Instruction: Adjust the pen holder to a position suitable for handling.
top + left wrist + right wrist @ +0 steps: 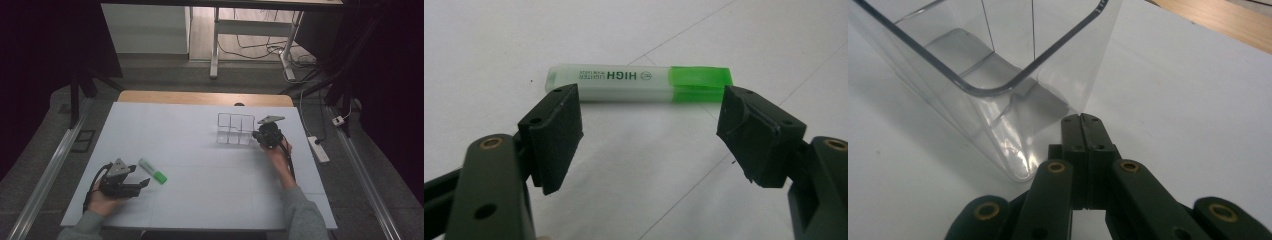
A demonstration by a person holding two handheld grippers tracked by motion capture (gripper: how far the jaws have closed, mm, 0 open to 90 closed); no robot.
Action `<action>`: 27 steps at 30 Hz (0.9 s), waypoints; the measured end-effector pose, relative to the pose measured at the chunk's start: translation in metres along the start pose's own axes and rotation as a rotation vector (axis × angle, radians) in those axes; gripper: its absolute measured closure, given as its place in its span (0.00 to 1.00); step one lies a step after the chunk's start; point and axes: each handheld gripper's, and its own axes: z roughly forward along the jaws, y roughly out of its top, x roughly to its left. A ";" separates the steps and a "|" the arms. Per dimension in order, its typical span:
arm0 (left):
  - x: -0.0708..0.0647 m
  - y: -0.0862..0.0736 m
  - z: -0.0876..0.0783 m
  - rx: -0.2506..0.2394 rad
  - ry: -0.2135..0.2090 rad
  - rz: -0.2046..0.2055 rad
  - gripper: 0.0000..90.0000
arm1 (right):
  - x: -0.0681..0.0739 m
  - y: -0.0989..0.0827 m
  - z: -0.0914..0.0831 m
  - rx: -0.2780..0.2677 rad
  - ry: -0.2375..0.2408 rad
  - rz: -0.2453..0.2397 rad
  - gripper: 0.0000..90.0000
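We find the highlighter (153, 171) lying flat on the white table (200, 200), a pale body with a green cap. It sits at the near left part of the table, its cap end toward the person's side. In the left gripper view the highlighter (639, 83) lies crosswise just beyond the jaw tips, printed side up, cap at that view's right.

Just left of the highlighter we see the left gripper (141, 176), held low over the table in the person's left hand (102, 200). Its jaws stand wide apart with nothing between them. The left gripper (649, 135) frames the highlighter from the near side, and we cannot tell of any contact; a narrow strip of table shows between the tips and the pen.

Well apart from the highlighter, far to its right and farther back, stands a clear plastic organizer (235, 129) with several compartments, upright and see-through. The right gripper (256, 136) is at the organizer's right side, in the person's right hand (280, 152). Up close, the right gripper (1082, 119) has its jaws pressed together, gripping nothing, the tips right at the lower corner of the organizer (998, 90); whether they touch the wall we cannot tell.

Beyond the organizer, a wooden edge (205, 98) borders the table's far side.
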 end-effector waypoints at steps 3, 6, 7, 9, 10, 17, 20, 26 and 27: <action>0.000 0.000 0.000 0.000 0.000 0.001 0.29 | 0.007 0.004 0.004 -0.004 0.007 -0.011 0.99; 0.000 0.000 0.001 0.002 0.000 0.001 0.29 | 0.012 0.007 0.007 -0.005 0.010 -0.020 0.99; 0.000 0.000 0.001 0.002 0.000 0.001 0.29 | 0.014 0.008 0.009 -0.007 0.010 -0.024 0.99; 0.000 0.000 0.001 0.001 -0.003 -0.001 0.29 | 0.017 0.010 0.011 -0.004 0.009 -0.030 0.99; 0.000 0.000 0.001 -0.001 -0.006 -0.001 0.29 | 0.020 0.012 0.014 -0.005 0.014 -0.032 0.99; 0.000 0.000 0.000 -0.001 -0.006 -0.001 0.29 | 0.028 0.017 0.021 -0.004 0.026 -0.035 0.99; 0.000 0.000 0.001 -0.001 -0.006 -0.002 0.29 | 0.031 0.019 0.024 -0.011 0.038 -0.035 0.99; 0.000 0.001 0.002 0.004 -0.004 0.004 0.29 | 0.040 0.026 0.030 -0.013 0.052 -0.044 0.99; -0.001 0.001 0.002 0.004 -0.004 0.005 0.29 | 0.041 0.027 0.031 -0.014 0.057 -0.047 0.99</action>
